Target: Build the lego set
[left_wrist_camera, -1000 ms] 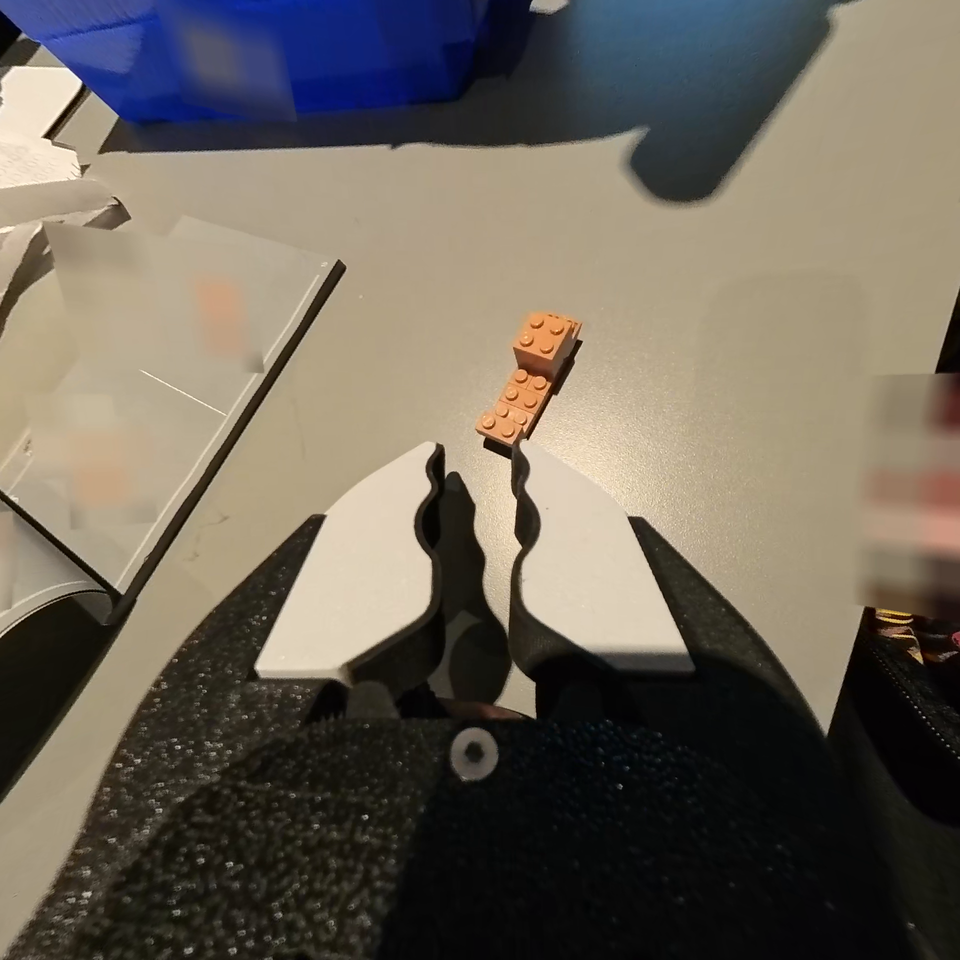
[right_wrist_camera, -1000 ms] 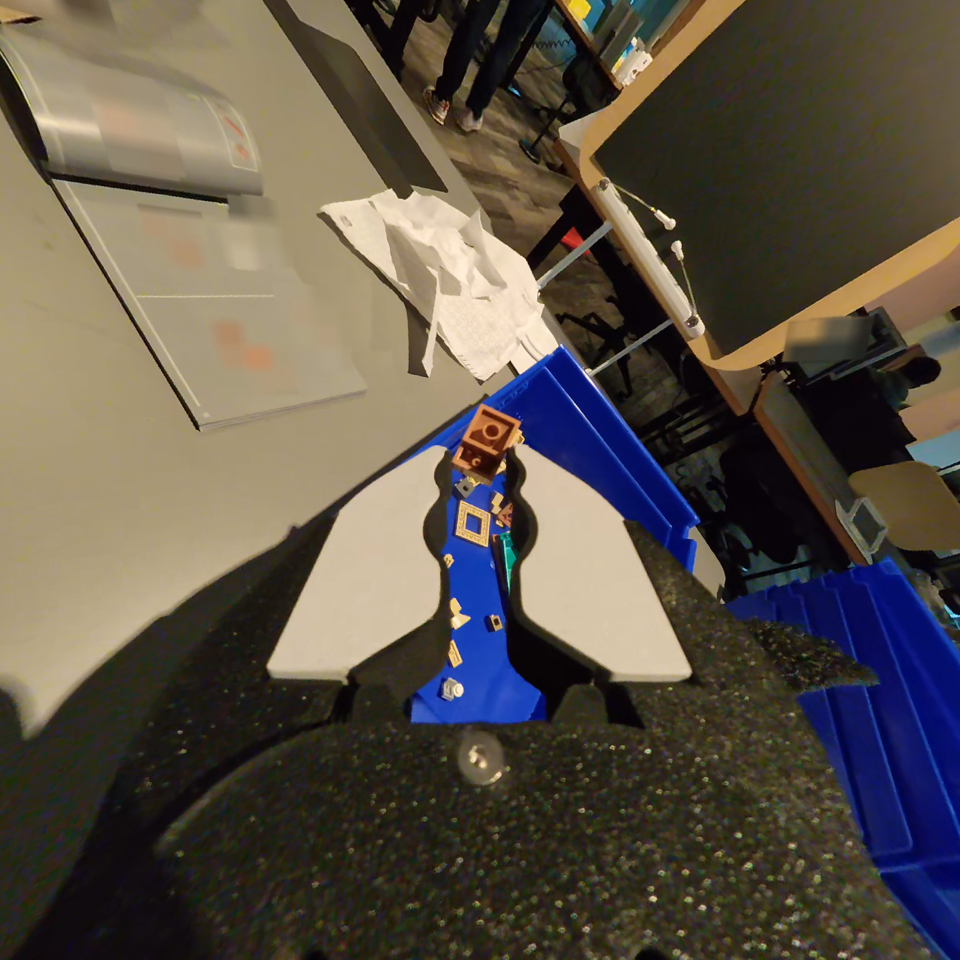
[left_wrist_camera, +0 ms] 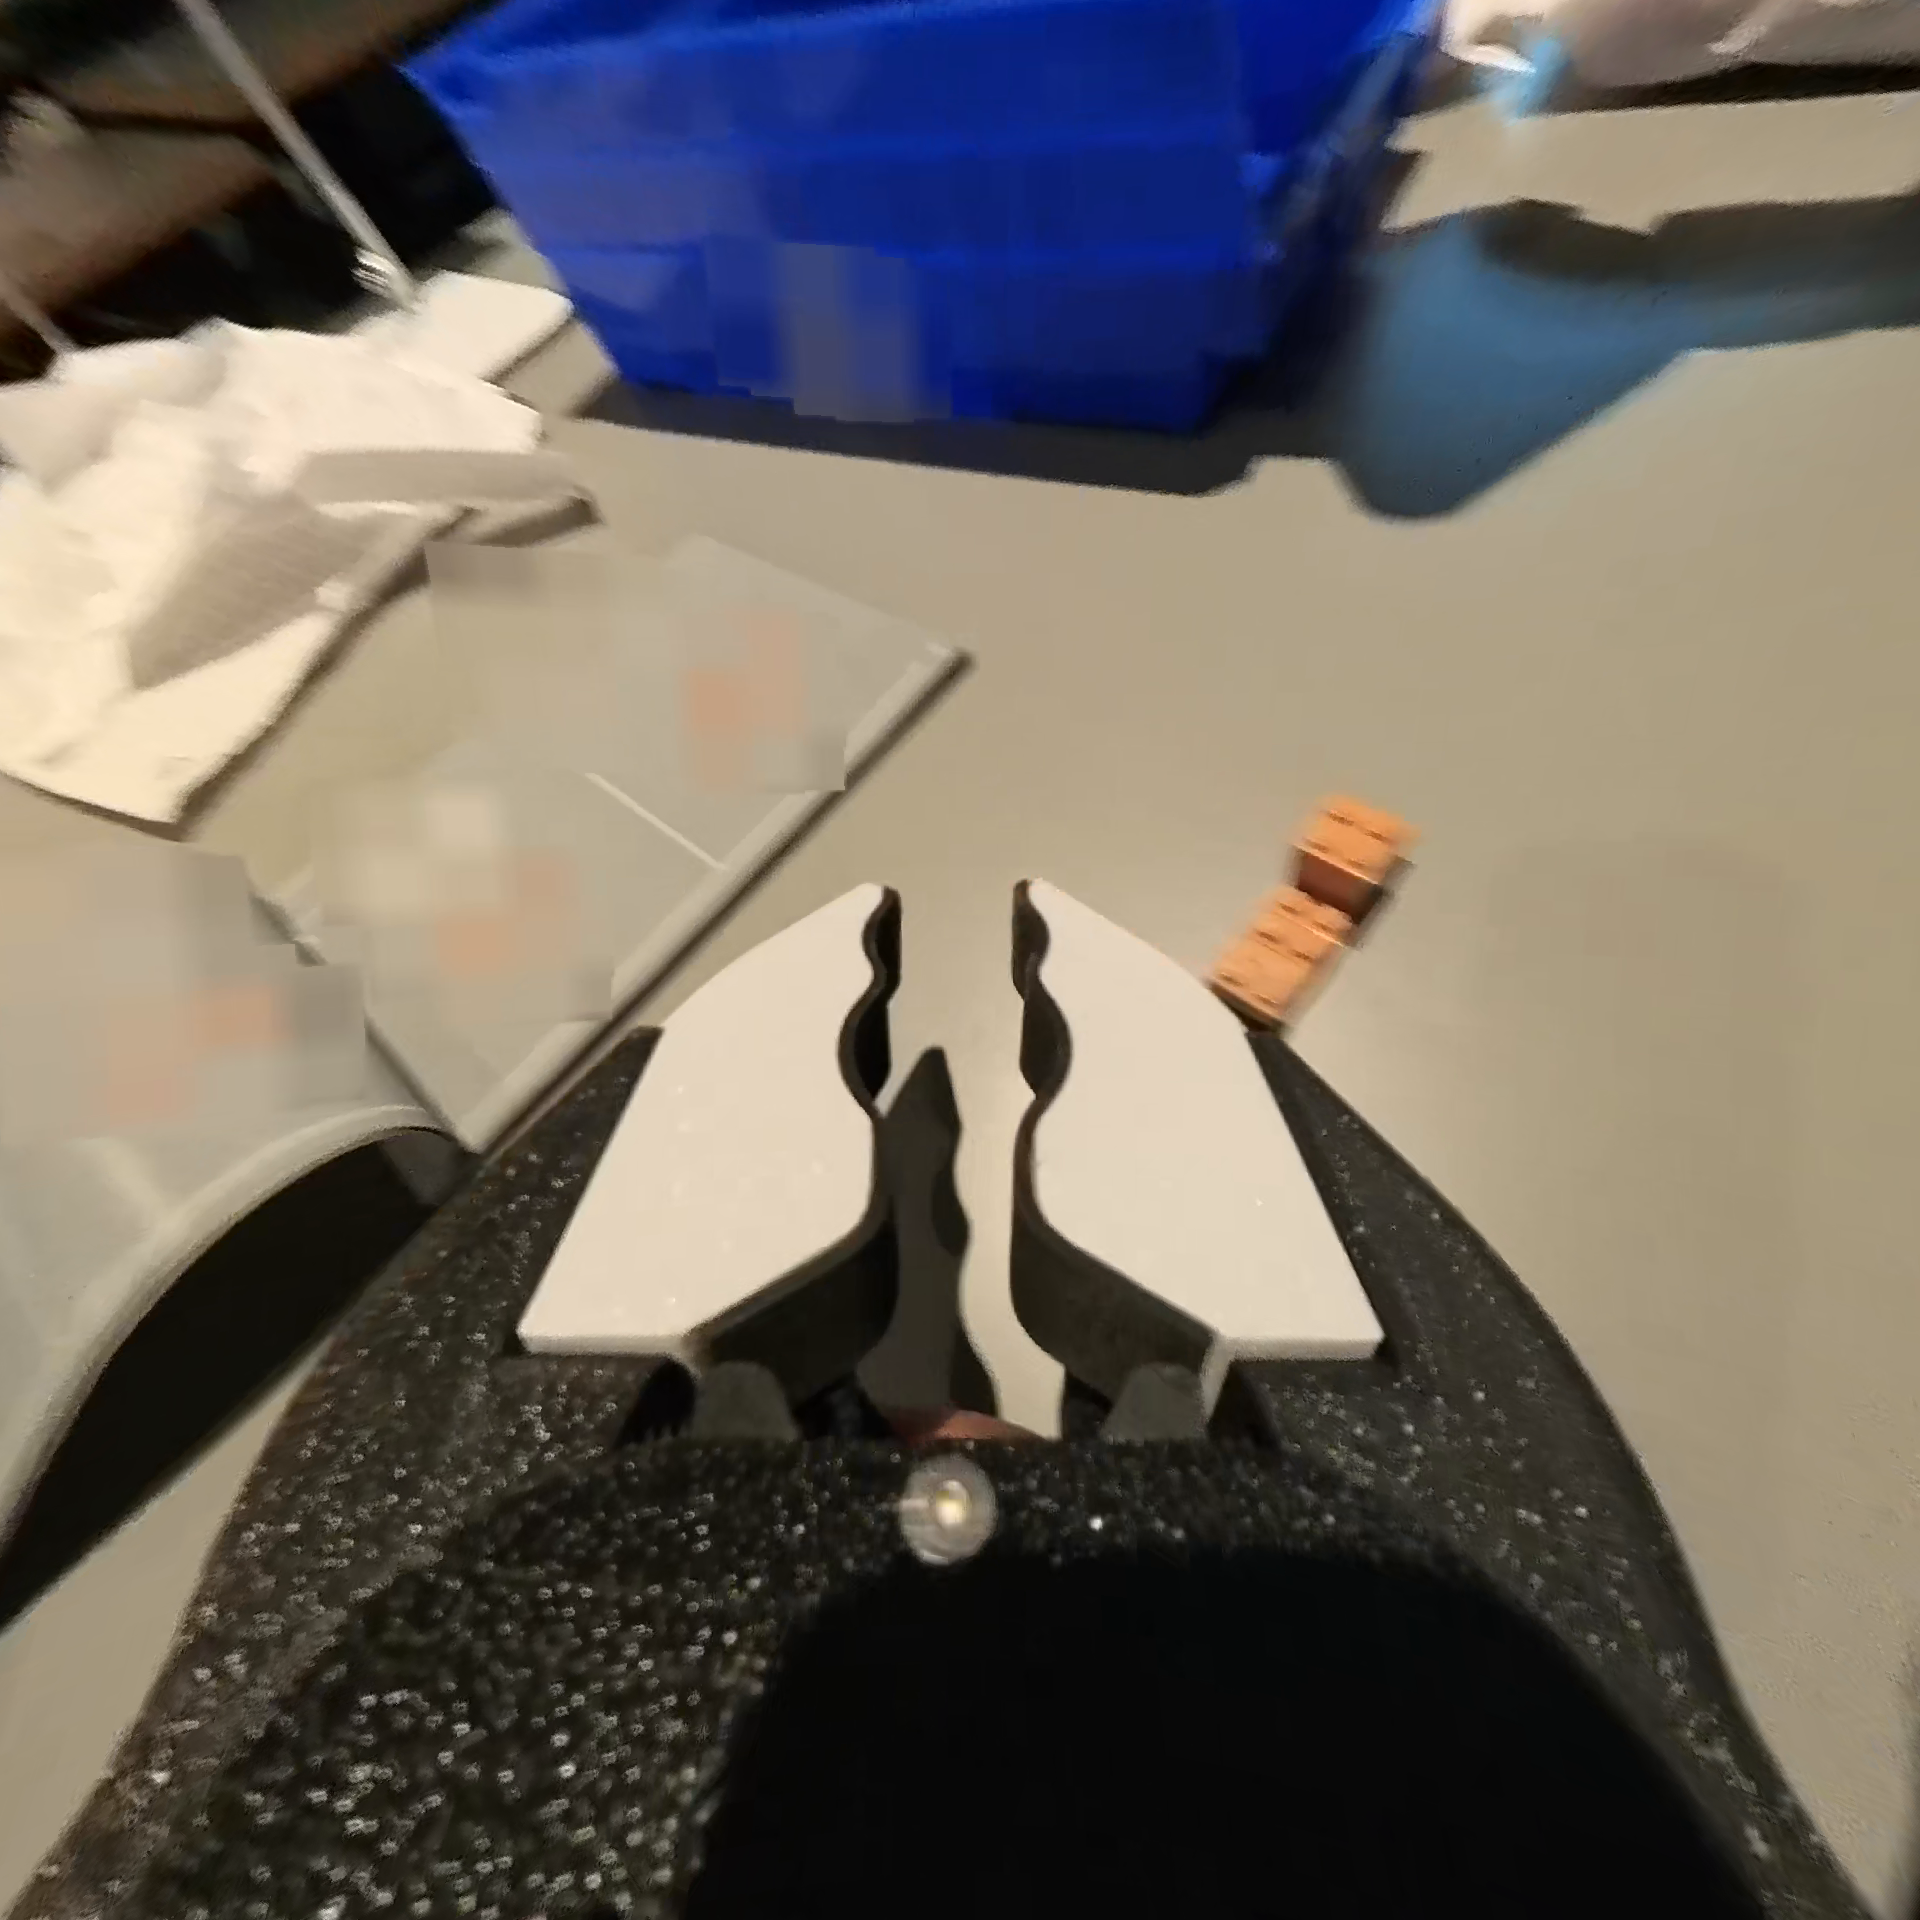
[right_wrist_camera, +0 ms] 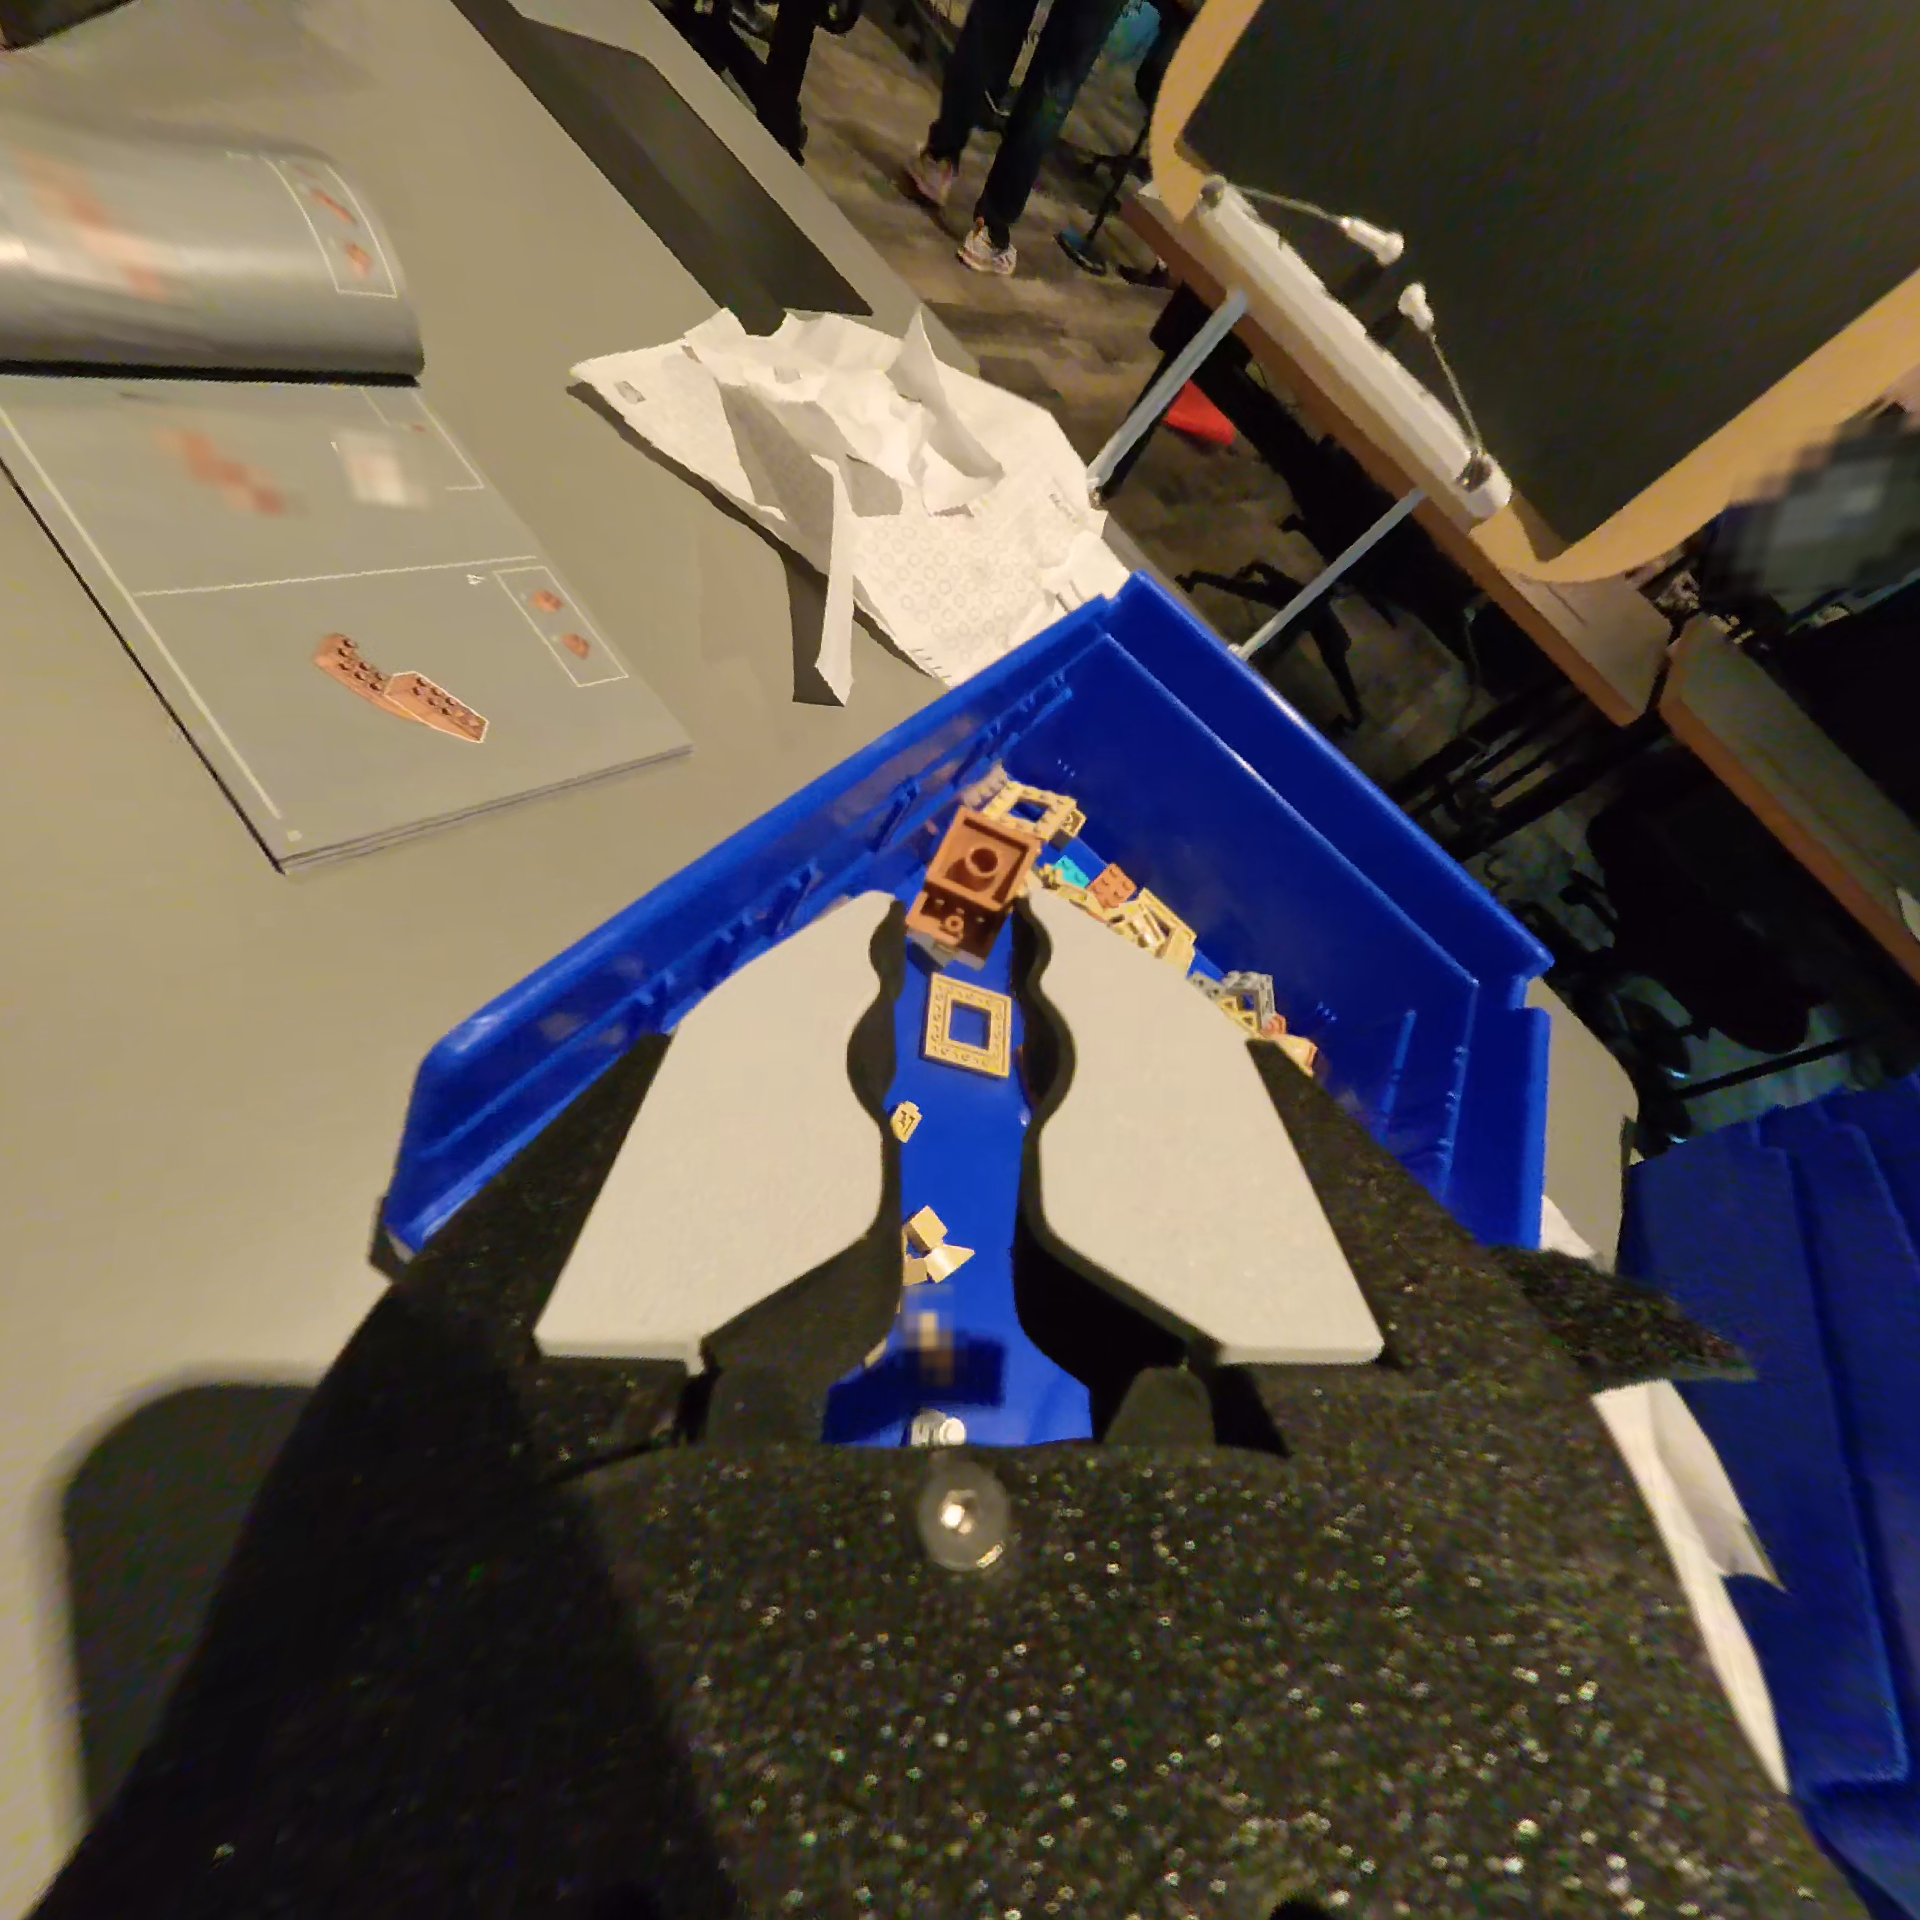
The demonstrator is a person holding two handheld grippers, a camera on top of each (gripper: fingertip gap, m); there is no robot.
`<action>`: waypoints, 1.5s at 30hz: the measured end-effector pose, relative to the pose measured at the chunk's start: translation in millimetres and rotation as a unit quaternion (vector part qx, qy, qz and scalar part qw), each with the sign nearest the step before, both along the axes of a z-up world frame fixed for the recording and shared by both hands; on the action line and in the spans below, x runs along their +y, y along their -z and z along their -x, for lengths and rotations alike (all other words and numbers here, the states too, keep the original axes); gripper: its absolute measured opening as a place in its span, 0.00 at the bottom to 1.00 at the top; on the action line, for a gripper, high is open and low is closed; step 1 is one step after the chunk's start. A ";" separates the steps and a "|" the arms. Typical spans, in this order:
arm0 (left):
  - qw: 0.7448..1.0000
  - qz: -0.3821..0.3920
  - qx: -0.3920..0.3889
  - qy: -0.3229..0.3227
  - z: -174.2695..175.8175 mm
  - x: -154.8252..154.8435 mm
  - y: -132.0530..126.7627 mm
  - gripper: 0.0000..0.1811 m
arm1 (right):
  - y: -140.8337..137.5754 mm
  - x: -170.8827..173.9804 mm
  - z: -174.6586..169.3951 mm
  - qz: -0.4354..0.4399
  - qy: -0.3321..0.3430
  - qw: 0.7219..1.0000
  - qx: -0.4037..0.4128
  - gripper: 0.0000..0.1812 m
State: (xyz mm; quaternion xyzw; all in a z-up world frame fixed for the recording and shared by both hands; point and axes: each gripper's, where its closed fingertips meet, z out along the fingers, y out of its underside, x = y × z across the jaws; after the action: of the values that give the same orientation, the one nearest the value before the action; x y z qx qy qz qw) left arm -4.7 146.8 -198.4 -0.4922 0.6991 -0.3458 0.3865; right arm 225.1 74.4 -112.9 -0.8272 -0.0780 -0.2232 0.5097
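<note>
Change, left gripper (left_wrist_camera: 956,899): a second ago the orange brick assembly (left_wrist_camera: 1311,909) lay just ahead of its tips; now the assembly sits off to the right of the right finger, and the view has swung left and blurred.
Change, right gripper (right_wrist_camera: 961,914): same brown brick (right_wrist_camera: 964,883) between the tips as before, with more of the bin's inside in view now.
Left gripper state: narrow gap between the tips, nothing in it, bare desk (left_wrist_camera: 1558,1039) showing through.
Right gripper state: closed on the brown brick, held above the blue bin (right_wrist_camera: 1195,748).
Orange brick assembly: on the desk, right of the instruction booklet (left_wrist_camera: 644,790), well short of the bin; a taller brick at its far end, flat studded part nearer.
Writing: booklet pages carry build pictures and patched-over areas; nothing legible to note.
Blue bin contents: tan square frame (right_wrist_camera: 968,1023) on the floor, small tan pieces, tan and grey lattice pieces heaped toward the far right wall.
Second blue bin (right_wrist_camera: 1787,1351): beside the first at right; contents not visible.
Crumpled white paper (right_wrist_camera: 883,457): near the desk's far edge, between booklet and bin.
</note>
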 end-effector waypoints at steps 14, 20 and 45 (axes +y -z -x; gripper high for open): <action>0.998 0.013 -0.052 -0.017 -20.0 17.0 -15.0 0.10 | -70.3 -19.7 29.7 -0.250 -0.206 0.851 0.414 0.10; 0.999 -0.009 -0.047 -0.009 -19.9 12.8 -12.1 0.10 | -91.2 -30.5 37.1 -0.303 -0.279 0.772 0.484 0.10; 0.999 -0.026 -0.033 -0.001 -20.4 9.4 -7.0 0.10 | -18.1 -3.5 -1.4 -0.135 -0.034 0.965 0.220 0.10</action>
State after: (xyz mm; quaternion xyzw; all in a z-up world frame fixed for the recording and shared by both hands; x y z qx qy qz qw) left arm 15.7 156.2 -191.4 -0.4711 0.6942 -0.3432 0.4223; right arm 226.4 70.9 -94.8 -0.7762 0.0391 -0.0267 0.6287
